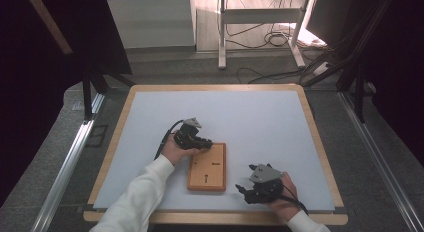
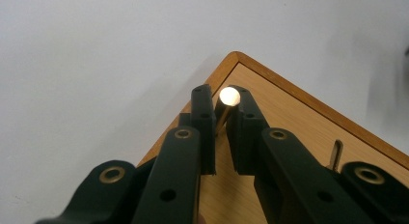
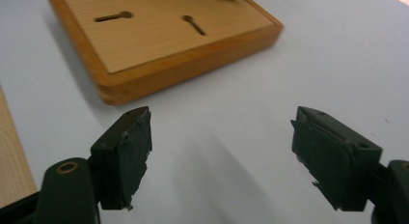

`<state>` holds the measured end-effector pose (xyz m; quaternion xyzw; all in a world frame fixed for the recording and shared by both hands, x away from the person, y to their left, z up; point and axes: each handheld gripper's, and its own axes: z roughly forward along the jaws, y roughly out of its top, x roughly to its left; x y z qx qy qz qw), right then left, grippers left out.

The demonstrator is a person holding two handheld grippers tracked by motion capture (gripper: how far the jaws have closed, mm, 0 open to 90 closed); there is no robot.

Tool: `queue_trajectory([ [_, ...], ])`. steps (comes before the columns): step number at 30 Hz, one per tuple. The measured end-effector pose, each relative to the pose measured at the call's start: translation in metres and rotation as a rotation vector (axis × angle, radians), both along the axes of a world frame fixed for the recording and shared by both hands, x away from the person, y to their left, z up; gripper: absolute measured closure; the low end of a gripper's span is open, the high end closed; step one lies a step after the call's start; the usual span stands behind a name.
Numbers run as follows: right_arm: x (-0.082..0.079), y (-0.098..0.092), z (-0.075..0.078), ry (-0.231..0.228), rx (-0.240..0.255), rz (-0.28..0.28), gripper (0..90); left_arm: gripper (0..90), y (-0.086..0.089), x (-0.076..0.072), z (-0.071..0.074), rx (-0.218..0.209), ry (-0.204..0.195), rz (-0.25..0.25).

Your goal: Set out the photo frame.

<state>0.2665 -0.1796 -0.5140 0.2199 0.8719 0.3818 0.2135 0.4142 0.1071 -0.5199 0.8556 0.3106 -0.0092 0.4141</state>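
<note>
- While my left gripper (image 2: 221, 105) has its jaws clamped on the brass pin (image 2: 225, 104), its long axis runs along them, tip over the wooden board's (image 2: 289, 118) corner.
- My right gripper (image 3: 219, 159) has its jaws wide, empty, on the tabletop (image 3: 231, 118), board just ahead.

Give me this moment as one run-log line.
left gripper: shut on metal pin over wooden board | right gripper: open, empty, beside board

Overhead and 2 close views share wooden board (image 1: 207, 167).
</note>
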Motion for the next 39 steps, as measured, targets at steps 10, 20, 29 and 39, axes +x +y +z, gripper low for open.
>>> queue_trajectory([
  [10,-0.015,0.046,-0.006,-0.066,-0.081,0.052,15.2,82.3,0.001,0.004,0.0,-0.011,0.034,0.0],
  [20,-0.014,0.075,-0.015,-0.117,-0.148,0.053,13.8,82.2,0.003,0.008,0.0,-0.02,0.053,-0.008],
  [29,-0.011,0.096,-0.019,-0.163,-0.207,0.046,13.4,82.2,0.004,0.008,-0.001,-0.03,0.053,-0.01],
  [39,-0.014,0.098,-0.013,-0.236,-0.229,0.079,24.9,84.2,0.002,0.005,-0.001,-0.021,0.009,0.012],
])
